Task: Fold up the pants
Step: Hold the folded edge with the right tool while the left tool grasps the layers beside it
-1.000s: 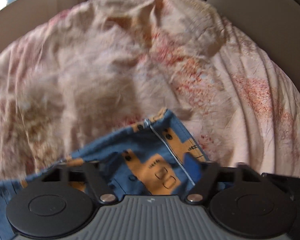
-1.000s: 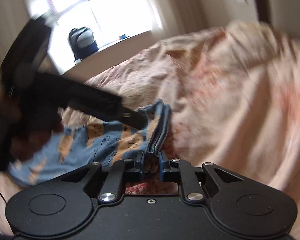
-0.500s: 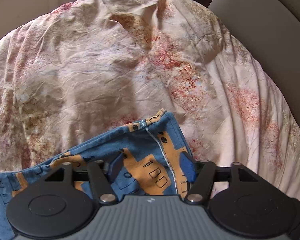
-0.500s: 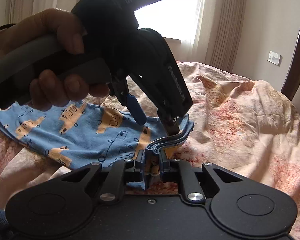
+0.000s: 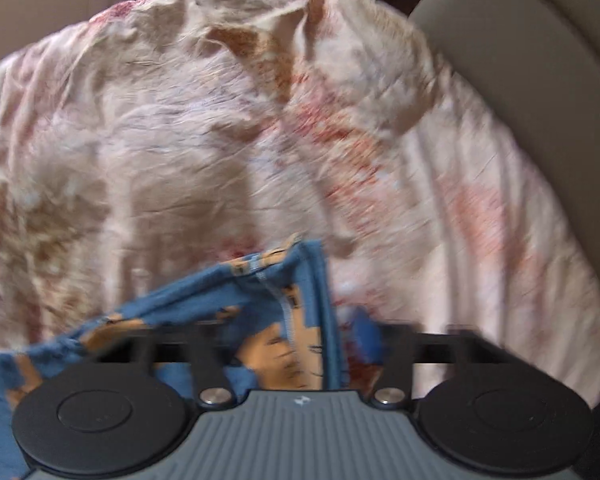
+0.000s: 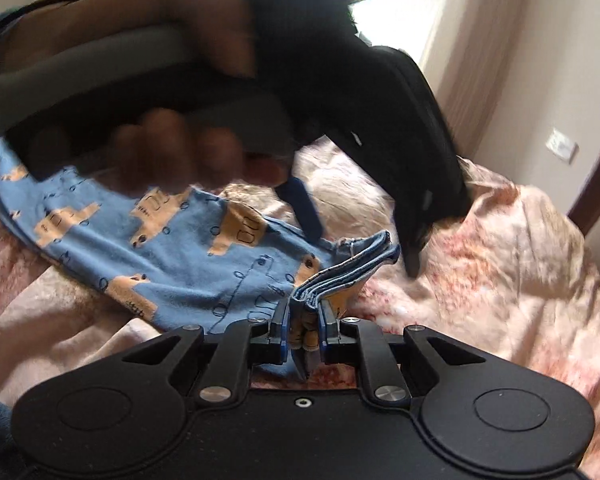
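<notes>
We pinch the stacked edge of the pants (image 6: 204, 264) in the right gripper (image 6: 303, 330) on the bed (image 6: 500, 280). The left gripper (image 5: 296, 344) is closing around the far corner, not visibly pinching yet. Next, we judge, secure that grip, then carry the fold over.

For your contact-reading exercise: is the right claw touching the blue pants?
Touching. In the right wrist view, the right claw has both pads pressed against a stacked fold of the pants, with no gap visible.

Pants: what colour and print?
Blue pants with orange-tan vehicle shapes and dark outline drawings; clearest in the right wrist view.
</notes>
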